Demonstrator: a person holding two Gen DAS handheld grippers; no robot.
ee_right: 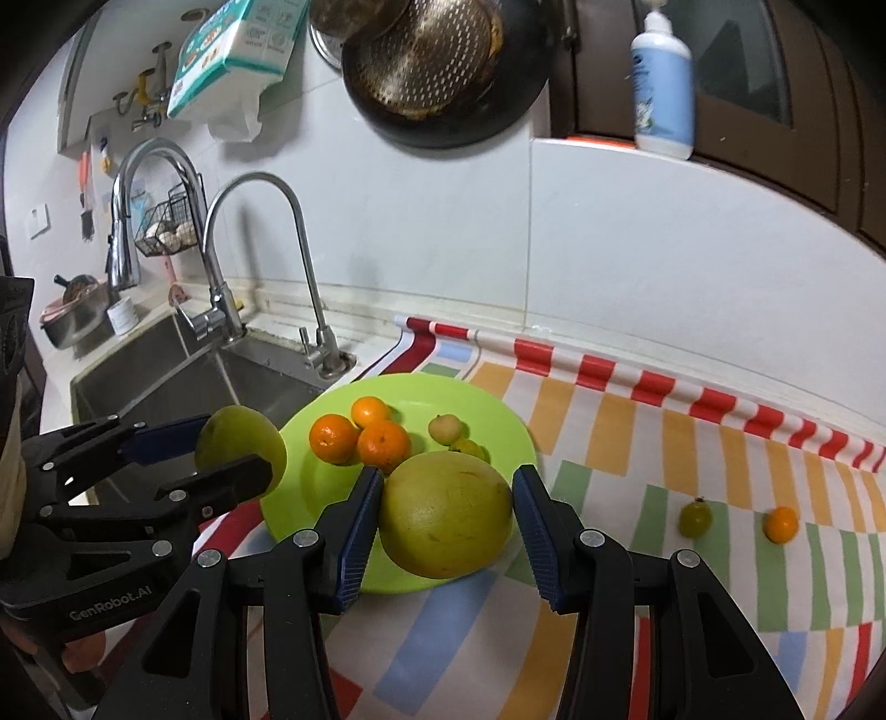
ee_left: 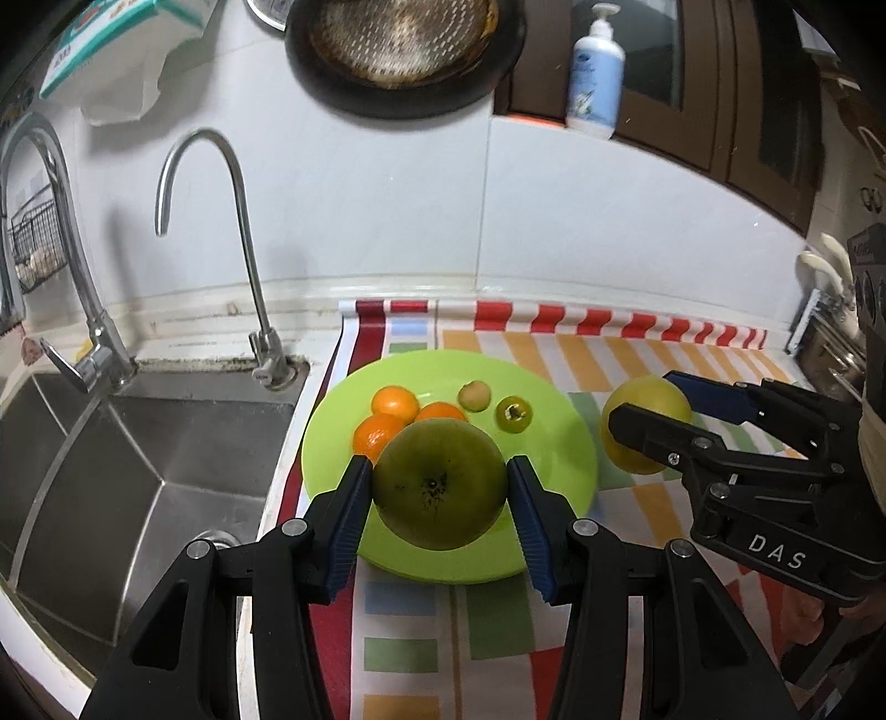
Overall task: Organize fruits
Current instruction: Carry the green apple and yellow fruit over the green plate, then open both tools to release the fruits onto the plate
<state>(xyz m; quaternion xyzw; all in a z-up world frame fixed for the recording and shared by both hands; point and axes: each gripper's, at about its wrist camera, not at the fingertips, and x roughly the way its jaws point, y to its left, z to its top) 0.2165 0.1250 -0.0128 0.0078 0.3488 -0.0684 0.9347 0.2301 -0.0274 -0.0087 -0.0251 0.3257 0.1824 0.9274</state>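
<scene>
My left gripper (ee_left: 440,482) is shut on a large dark-green round fruit (ee_left: 437,498), held above the near part of a lime-green plate (ee_left: 559,448). On the plate lie three oranges (ee_left: 393,401) and two small greenish fruits (ee_left: 513,414). My right gripper (ee_right: 447,518) is shut on a large yellow-green fruit (ee_right: 446,531) at the plate's (ee_right: 498,415) near right rim. The left wrist view shows the right gripper (ee_left: 650,404) just right of the plate. The right wrist view shows the left gripper (ee_right: 232,451) at the plate's left. A small green fruit (ee_right: 695,518) and a small orange (ee_right: 781,525) lie on the striped cloth (ee_right: 637,443).
A steel sink (ee_left: 166,443) with two faucets (ee_left: 243,232) lies directly left of the plate. A dark pan (ee_left: 404,50) hangs on the tiled wall, and a soap bottle (ee_left: 595,77) stands on the ledge behind. The striped cloth (ee_left: 554,349) covers the counter.
</scene>
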